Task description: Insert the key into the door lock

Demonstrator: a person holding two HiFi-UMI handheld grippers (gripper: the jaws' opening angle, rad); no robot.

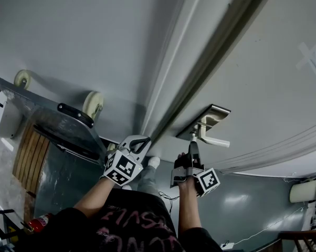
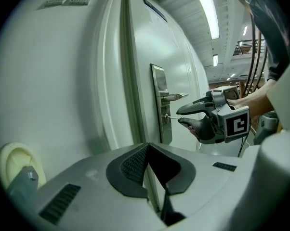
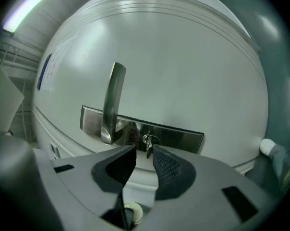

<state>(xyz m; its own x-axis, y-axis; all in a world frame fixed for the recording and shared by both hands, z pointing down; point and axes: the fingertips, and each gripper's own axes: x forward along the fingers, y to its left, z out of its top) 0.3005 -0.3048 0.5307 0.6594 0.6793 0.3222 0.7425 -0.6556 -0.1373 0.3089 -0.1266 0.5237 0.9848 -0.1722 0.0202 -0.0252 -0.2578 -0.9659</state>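
A steel lock plate point(image 1: 209, 117) with a lever handle point(image 1: 214, 139) sits on the white door point(image 1: 263, 88). In the right gripper view a small metal key point(image 3: 148, 145) stands in the keyhole of the plate point(image 3: 183, 137), just right of the handle point(image 3: 112, 105). My right gripper point(image 3: 144, 151) is open, its two pads on either side of the key's head with a gap showing. From the left gripper view the right gripper point(image 2: 180, 115) reaches the plate point(image 2: 159, 105) below the handle. My left gripper point(image 2: 148, 147) is shut on nothing, near the door's edge point(image 1: 146, 139).
The door frame point(image 1: 200, 72) runs diagonally between wall and door. A metal cart point(image 1: 69, 125) with pale wheels point(image 1: 93, 104) stands at the left, beside wooden slats point(image 1: 29, 151). A red extinguisher point(image 1: 37, 223) lies at the lower left. The person's legs point(image 1: 147, 182) are below.
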